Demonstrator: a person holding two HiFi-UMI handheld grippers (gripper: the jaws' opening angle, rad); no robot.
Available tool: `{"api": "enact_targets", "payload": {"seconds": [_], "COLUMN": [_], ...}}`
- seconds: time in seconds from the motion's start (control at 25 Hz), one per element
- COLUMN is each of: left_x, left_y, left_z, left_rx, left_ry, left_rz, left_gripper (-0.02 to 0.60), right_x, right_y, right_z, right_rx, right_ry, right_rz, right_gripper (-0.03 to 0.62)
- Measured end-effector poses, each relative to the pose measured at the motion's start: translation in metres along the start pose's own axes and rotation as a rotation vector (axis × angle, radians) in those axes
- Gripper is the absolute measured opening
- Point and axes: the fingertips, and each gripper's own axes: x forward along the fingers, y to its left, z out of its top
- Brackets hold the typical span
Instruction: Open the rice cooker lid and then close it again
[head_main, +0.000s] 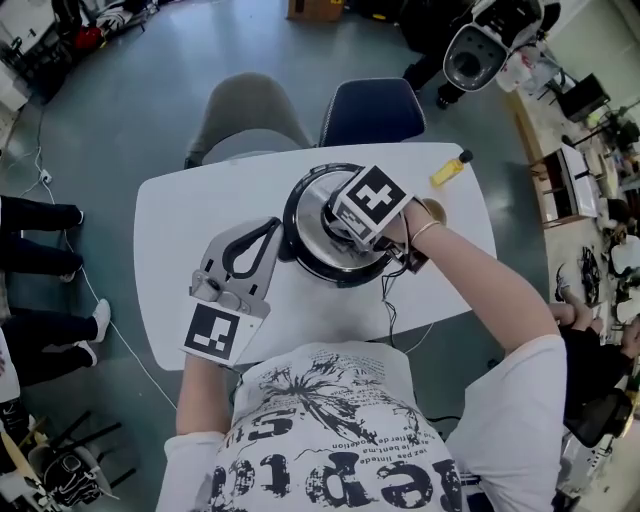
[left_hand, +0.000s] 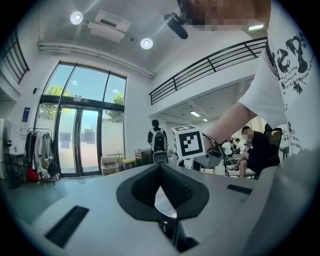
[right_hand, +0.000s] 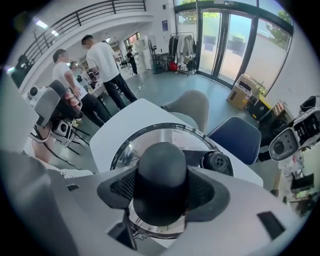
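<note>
Head view, centre: the round, black-rimmed rice cooker (head_main: 303, 240) stands mid-frame on the white rounded table (head_main: 190, 215). Its shiny glass lid (head_main: 312, 205) appears to be down.
Head view, right hand: the right tongs (head_main: 360, 215) point steeply down over the lid's centre, seemingly placed to lift it by its handle.
Head view, left hand: the left tongs (head_main: 268, 235) lie level at lower left, tips just beside the cooker's side. Whether they touch it cannot be told. They look parked clear of the lid's path.
Head view, surroundings: a small yellow plastic bottle (head_main: 450, 168) sits at the table's upper right edge. A grey padded chair (head_main: 245, 115) and a dark blue chair (head_main: 370, 110) are drawn up at the top, on a grey-green floor.
Left gripper view: the left tongs' black pads meet at the tips, with nothing between them. Tall glass doors (left_hand: 82, 135) fill the left and a black balcony railing (left_hand: 210, 65) crosses the upper right.
Right gripper view: the right tongs clamp the black domed plastic knob (right_hand: 161, 172) from both sides, the lid's rim circling behind it. Opening looks about to start.
Right gripper view, room: people in white shirts (right_hand: 102, 65) stand at upper left.
</note>
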Motion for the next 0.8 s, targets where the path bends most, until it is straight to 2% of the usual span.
{"api": "enact_targets", "payload": {"seconds": [0.2, 0.44, 0.6, 0.8], "left_x": [0.0, -0.014, -0.02, -0.028], "left_y": [-0.001, 0.012, 0.011, 0.006], "left_z": [0.004, 0.012, 0.012, 0.018], "left_rx": [0.051, 0.032, 0.048, 0.023], "left_ry": [0.001, -0.013, -0.02, -0.029], "left_rz": [-0.023, -0.003, -0.017, -0.031], "left_gripper": [0.012, 0.012, 0.012, 0.012], "right_x": [-0.005, -0.027, -0.037, -0.063], "right_y": [-0.005, -0.003, -0.001, 0.006], "right_z": [0.002, 0.015, 0.016, 0.011], "right_rx": [0.033, 0.056, 0.043, 0.05], "right_ry": [-0.004, -0.03, -0.043, -0.087], "right_rz": [0.007, 0.0, -0.023, -0.04], "right_gripper": [0.299, 0.299, 0.299, 0.298]}}
